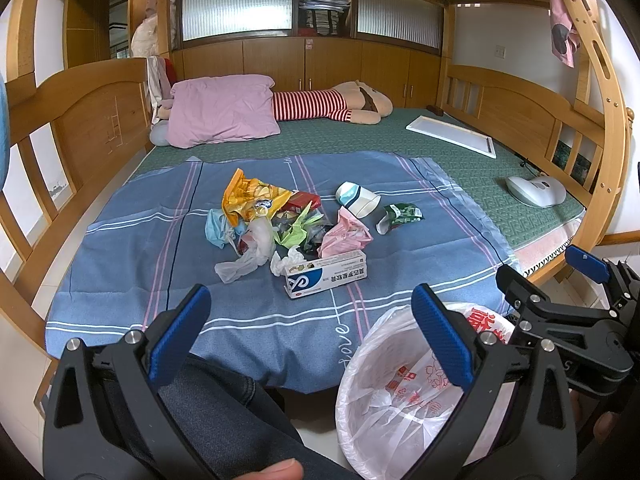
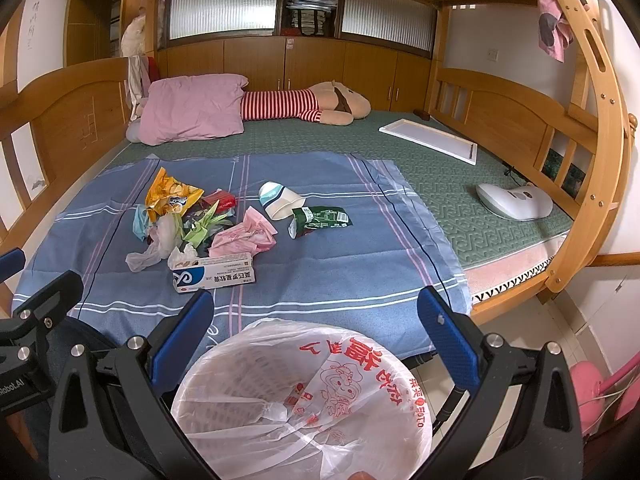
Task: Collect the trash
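Observation:
A heap of trash lies on a blue striped cloth (image 1: 132, 240) (image 2: 340, 256) on the bed: an orange snack bag (image 1: 244, 196) (image 2: 168, 194), a white-and-blue medicine box (image 1: 326, 276) (image 2: 214, 274), a pink plastic bag (image 1: 346, 234) (image 2: 244, 236), a paper cup (image 1: 357, 199) (image 2: 278, 200), a green wrapper (image 1: 400, 216) (image 2: 320, 218). A bin lined with a white printed bag (image 1: 404, 392) (image 2: 304, 404) stands at the bed's near edge. My left gripper (image 1: 310, 332) is open above the cloth's near edge. My right gripper (image 2: 316, 332) is open over the bin, holding nothing.
A pink pillow (image 1: 222, 110) and a striped plush toy (image 1: 332, 102) lie at the back of the green mattress. A white board (image 1: 452, 134) and a white device (image 1: 534, 190) lie at the right. Wooden rails enclose the bed. A person's knee (image 1: 216, 396) is below the left gripper.

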Motion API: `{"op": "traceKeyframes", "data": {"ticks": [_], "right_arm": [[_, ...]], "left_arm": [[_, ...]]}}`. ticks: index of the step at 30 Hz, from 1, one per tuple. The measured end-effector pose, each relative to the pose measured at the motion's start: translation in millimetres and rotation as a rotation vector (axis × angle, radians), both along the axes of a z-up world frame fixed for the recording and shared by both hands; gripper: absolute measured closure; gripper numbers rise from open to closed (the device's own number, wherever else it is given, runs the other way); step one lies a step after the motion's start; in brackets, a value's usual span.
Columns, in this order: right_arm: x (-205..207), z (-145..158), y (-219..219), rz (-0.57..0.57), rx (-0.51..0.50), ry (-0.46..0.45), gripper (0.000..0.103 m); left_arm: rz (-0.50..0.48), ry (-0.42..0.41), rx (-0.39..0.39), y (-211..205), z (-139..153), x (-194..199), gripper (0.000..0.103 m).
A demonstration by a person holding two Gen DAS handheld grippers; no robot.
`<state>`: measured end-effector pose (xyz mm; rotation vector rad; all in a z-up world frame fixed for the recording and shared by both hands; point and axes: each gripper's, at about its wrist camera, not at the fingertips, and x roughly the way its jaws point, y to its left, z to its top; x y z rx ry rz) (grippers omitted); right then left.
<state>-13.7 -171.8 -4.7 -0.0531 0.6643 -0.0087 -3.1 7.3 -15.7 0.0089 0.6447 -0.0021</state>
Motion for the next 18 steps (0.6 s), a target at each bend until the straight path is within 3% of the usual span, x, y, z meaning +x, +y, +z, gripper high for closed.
{"op": "traceKeyframes", "data": {"ticks": [18], "right_arm": [[0.7, 0.3, 0.0, -0.001, 0.002, 0.003, 0.003]], "left_arm": [[-0.001, 0.002, -0.001, 0.6, 0.0, 0.5, 0.003]]}}
